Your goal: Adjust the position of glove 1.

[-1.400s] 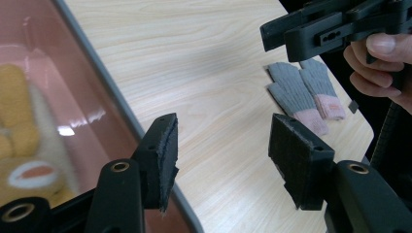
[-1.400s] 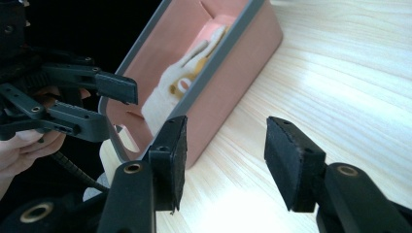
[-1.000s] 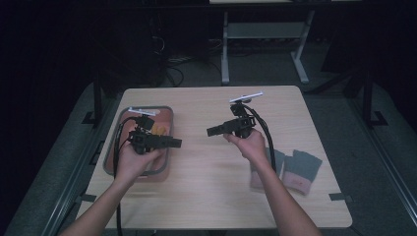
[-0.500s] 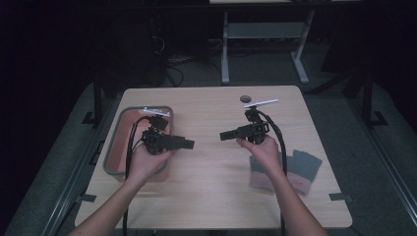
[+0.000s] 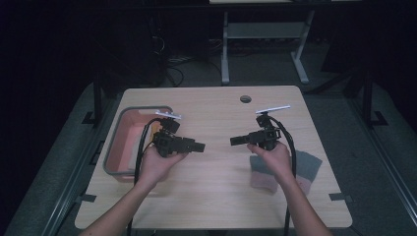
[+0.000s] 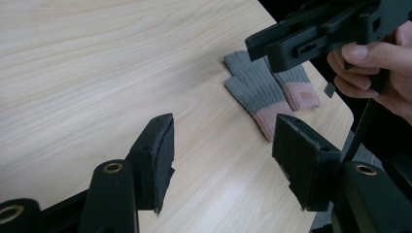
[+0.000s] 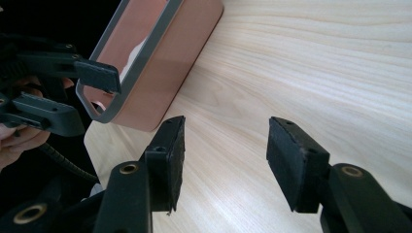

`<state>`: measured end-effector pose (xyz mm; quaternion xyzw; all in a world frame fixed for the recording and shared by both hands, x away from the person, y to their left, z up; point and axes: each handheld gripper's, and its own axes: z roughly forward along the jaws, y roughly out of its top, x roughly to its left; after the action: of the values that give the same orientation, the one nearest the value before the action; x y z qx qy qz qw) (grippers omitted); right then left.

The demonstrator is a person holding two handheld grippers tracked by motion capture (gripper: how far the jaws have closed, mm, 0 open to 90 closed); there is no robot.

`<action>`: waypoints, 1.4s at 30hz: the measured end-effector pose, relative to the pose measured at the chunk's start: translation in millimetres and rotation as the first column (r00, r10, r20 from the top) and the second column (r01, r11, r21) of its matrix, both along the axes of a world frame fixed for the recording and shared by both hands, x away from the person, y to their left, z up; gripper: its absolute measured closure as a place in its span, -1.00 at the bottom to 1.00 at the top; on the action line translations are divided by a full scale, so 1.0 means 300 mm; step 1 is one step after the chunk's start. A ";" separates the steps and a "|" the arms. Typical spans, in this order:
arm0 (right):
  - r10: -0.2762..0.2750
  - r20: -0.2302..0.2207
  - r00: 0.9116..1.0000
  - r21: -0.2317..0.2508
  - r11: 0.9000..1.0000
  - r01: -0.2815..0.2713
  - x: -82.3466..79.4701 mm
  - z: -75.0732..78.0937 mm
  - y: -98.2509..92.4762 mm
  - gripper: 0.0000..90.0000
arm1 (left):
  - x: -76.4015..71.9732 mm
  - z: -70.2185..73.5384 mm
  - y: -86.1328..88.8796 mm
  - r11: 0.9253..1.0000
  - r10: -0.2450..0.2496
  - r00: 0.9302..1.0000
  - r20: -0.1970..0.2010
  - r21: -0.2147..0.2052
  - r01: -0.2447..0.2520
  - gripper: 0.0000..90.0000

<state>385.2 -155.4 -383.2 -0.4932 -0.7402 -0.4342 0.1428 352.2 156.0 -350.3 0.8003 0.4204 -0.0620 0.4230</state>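
Both hands have drifted apart since a second ago, the left gripper [image 5: 199, 146] off the pink bin [image 5: 118, 142] toward table [image 5: 216, 196] centre, the right gripper [image 5: 236, 141] outward above the gloves [image 5: 307, 169]. Both tongs stand wide and empty, tips facing across bare wood. The gloves lie flat by the right edge, overlapping; a careless pinch there may lift one or nudge them off.

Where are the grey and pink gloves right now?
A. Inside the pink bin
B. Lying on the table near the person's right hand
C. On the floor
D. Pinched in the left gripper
B. The gloves lie flat on the table just beside the right hand, while both grippers' jaws stand open with nothing between them.
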 end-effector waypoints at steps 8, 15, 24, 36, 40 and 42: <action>-0.009 0.008 1.000 -0.026 1.000 0.010 -0.027 0.004 -0.052 0.03 | -0.016 -0.006 -0.053 1.000 -0.029 1.000 0.002 0.003 0.029 -0.10; -0.028 0.017 0.999 -0.039 0.999 0.029 -0.056 0.000 -0.115 0.02 | -0.027 -0.015 -0.102 0.999 -0.043 0.999 0.003 -0.005 0.043 -0.13; -0.054 0.026 0.998 -0.064 0.996 0.056 -0.104 -0.019 -0.215 0.02 | -0.043 -0.034 -0.164 0.998 -0.066 0.998 0.008 -0.005 0.066 -0.14; -0.101 0.067 0.993 -0.142 0.984 0.110 -0.166 -0.048 -0.356 0.02 | -0.058 -0.068 -0.250 0.995 -0.096 0.995 0.005 0.000 0.096 -0.20; -0.121 0.070 0.990 -0.163 0.978 0.131 -0.183 -0.063 -0.394 0.01 | -0.067 -0.082 -0.271 0.995 -0.096 0.995 0.009 -0.006 0.097 -0.21; -0.130 0.069 0.989 -0.182 0.973 0.141 -0.192 -0.072 -0.412 0.01 | -0.070 -0.090 -0.279 0.995 -0.103 0.995 0.010 -0.008 0.103 -0.21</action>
<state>327.7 -279.1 -404.9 -0.5413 -0.7459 -0.3854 0.0449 331.2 72.1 -377.4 0.8195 0.3761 -0.0819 0.4247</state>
